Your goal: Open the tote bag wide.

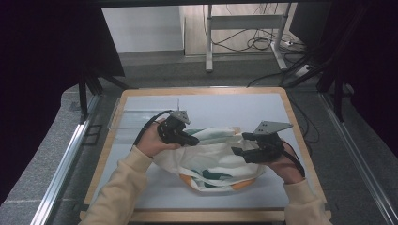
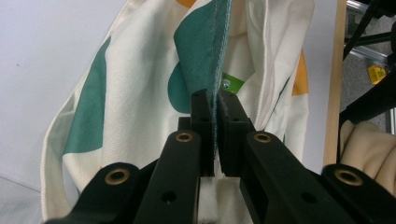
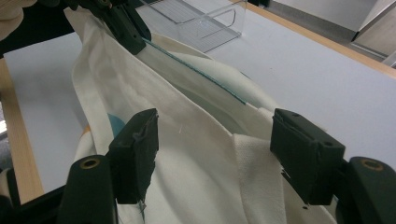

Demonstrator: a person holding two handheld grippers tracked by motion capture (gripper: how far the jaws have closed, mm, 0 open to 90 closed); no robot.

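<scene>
A cream cloth bag [image 1: 211, 159] with green and orange patches lies crumpled on the white mat, between my two hands. My left gripper [image 1: 195, 139] is at the bag's left end. In the left gripper view its jaws [image 2: 214, 100] are pinched together on a green-edged hem of the bag [image 2: 130, 93]. My right gripper [image 1: 239, 143] is at the bag's right end, jaws wide apart. In the right gripper view it [image 3: 217, 135] straddles a fold of the cream fabric [image 3: 187, 140], and neither pad presses on it. Farther off there, the left gripper [image 3: 126, 32] holds the taut hem.
A clear plastic tray [image 1: 141, 117] stands at the mat's back left, also seen behind the bag [image 3: 205, 23]. The table's wooden rim [image 1: 300, 140] frames the white mat [image 1: 234, 105]. Desk legs and cables lie on the floor beyond.
</scene>
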